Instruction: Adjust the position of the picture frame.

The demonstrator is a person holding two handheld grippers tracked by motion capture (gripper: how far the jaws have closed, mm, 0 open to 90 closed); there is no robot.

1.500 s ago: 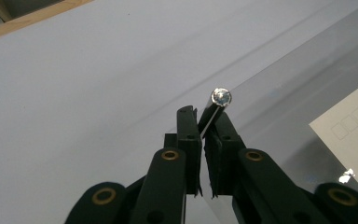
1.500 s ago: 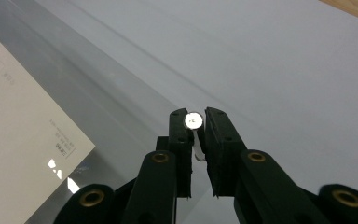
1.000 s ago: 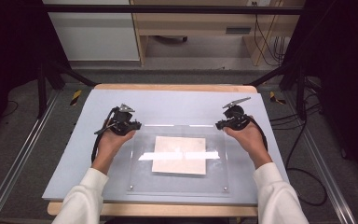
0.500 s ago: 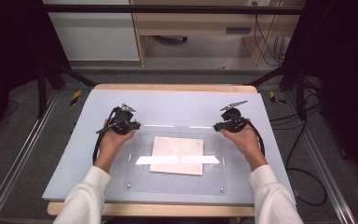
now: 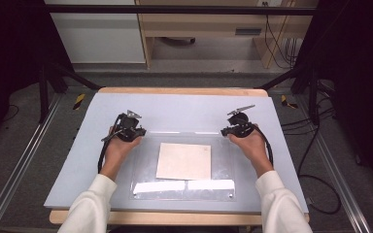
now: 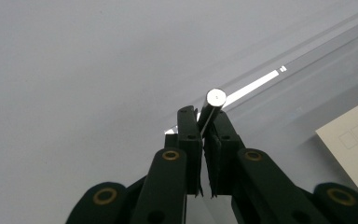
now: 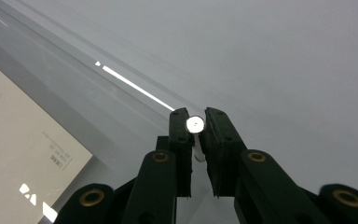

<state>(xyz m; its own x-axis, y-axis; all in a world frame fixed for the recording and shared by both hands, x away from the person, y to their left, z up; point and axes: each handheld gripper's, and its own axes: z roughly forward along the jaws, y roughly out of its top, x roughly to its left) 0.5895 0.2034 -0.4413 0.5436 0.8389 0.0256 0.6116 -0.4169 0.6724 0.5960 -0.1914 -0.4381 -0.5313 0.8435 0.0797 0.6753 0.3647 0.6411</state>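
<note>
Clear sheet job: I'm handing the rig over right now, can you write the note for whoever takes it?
Left tongs: shut on the metal peg at the clear sheet's far left corner.
Right tongs: shut on the far right peg in the same way.
The sheet lies over the beige paper on the grey mat; whether its far edge is off the mat I cannot tell. The near edge is down, with two small pegs at its corners.
Done: both far pegs gripped.
Left, as a guess: move the sheet with both hands together, kept level so that the paper does not shift.
</note>
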